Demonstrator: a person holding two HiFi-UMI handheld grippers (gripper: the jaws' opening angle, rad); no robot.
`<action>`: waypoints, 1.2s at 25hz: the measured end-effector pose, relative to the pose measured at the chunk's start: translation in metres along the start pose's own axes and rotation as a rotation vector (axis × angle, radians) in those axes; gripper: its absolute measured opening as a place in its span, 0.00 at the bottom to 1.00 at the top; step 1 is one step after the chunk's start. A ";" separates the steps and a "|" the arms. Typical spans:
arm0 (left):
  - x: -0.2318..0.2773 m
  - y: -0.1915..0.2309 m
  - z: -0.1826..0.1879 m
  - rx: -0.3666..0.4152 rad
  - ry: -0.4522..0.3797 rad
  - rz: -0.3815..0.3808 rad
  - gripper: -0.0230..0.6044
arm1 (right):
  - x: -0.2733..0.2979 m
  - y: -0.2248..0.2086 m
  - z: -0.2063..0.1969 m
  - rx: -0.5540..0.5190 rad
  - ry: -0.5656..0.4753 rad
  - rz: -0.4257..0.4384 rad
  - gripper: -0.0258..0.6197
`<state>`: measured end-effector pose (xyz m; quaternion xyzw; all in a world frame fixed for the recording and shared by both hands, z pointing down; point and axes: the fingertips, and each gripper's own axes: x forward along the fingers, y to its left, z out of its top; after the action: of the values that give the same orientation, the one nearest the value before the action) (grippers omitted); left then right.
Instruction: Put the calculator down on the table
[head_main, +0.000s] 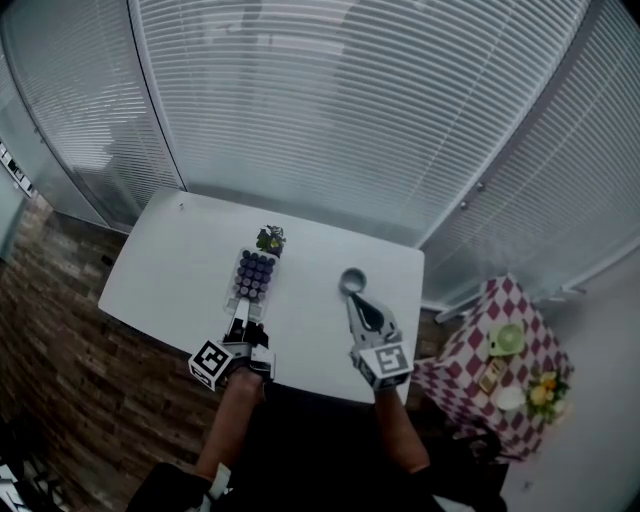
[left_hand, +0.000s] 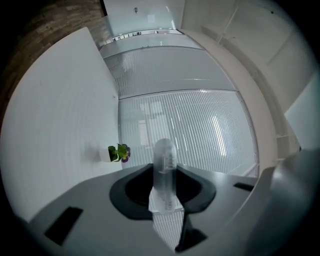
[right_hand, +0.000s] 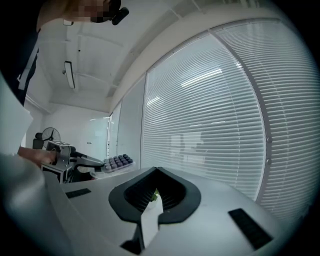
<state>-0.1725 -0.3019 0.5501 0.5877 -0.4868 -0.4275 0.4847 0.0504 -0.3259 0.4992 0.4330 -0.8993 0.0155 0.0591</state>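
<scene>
Left gripper (head_main: 240, 322) pinching white slab calculator with dark purple round keys (head_main: 254, 274), holding it flat, keys up, just over white table (head_main: 170, 262). Right gripper (head_main: 357, 302) idling, jaws pressed together, empty. Set-down and release not yet done.

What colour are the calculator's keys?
Dark purple keys on the pale calculator; they show best in the head view.

Your left hand-held gripper (head_main: 242, 312) points level and straight ahead, rolled onto its side, with its jaws clamped on the calculator (head_main: 255, 272). Your right hand-held gripper (head_main: 358, 302) sits well apart from it, jaws closed together and empty. Both forearms reach forward, roughly parallel.
</scene>
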 end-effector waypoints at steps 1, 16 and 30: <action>0.001 0.008 -0.001 -0.012 0.003 0.011 0.20 | 0.001 0.000 0.000 -0.003 -0.001 -0.003 0.05; 0.017 0.164 -0.037 -0.138 0.057 0.203 0.20 | 0.001 0.019 -0.004 -0.064 0.016 0.039 0.05; 0.031 0.254 -0.068 -0.167 0.151 0.401 0.20 | -0.004 0.016 -0.008 -0.044 0.021 0.004 0.05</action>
<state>-0.1413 -0.3368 0.8113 0.4674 -0.5193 -0.3163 0.6417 0.0416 -0.3120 0.5073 0.4296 -0.8997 0.0004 0.0778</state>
